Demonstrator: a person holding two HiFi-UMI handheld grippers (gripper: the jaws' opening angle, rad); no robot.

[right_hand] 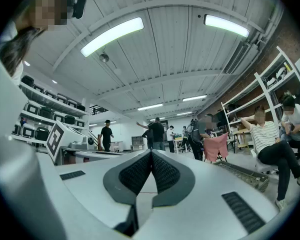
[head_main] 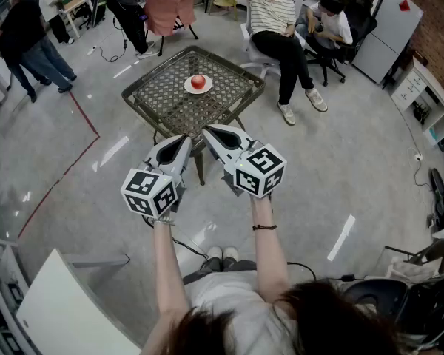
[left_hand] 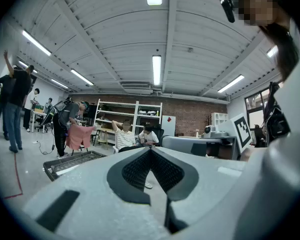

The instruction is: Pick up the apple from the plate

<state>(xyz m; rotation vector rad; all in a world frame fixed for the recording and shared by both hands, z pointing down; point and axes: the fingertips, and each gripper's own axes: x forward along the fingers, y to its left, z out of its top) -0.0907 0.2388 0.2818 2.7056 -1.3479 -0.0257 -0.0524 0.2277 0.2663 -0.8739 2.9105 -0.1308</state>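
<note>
A red apple (head_main: 198,82) lies on a small white plate (head_main: 189,88) in the middle of a low mesh-topped table (head_main: 163,102). In the head view both grippers are held level, side by side, short of the table's near edge. My left gripper (head_main: 183,140) is shut with nothing in it, and so is my right gripper (head_main: 207,131). In the left gripper view the black pads (left_hand: 140,170) meet at their tips, with the table (left_hand: 70,165) low at the left. The right gripper view shows its pads (right_hand: 165,172) closed too, the table's edge (right_hand: 246,175) at the right. Neither gripper view shows the apple.
Two people sit on chairs (head_main: 281,35) just beyond the table's far right corner. A chair draped in pink cloth (head_main: 172,9) stands behind the table with a person beside it. A red line (head_main: 66,165) runs across the floor on the left. A white board (head_main: 59,302) stands near my left.
</note>
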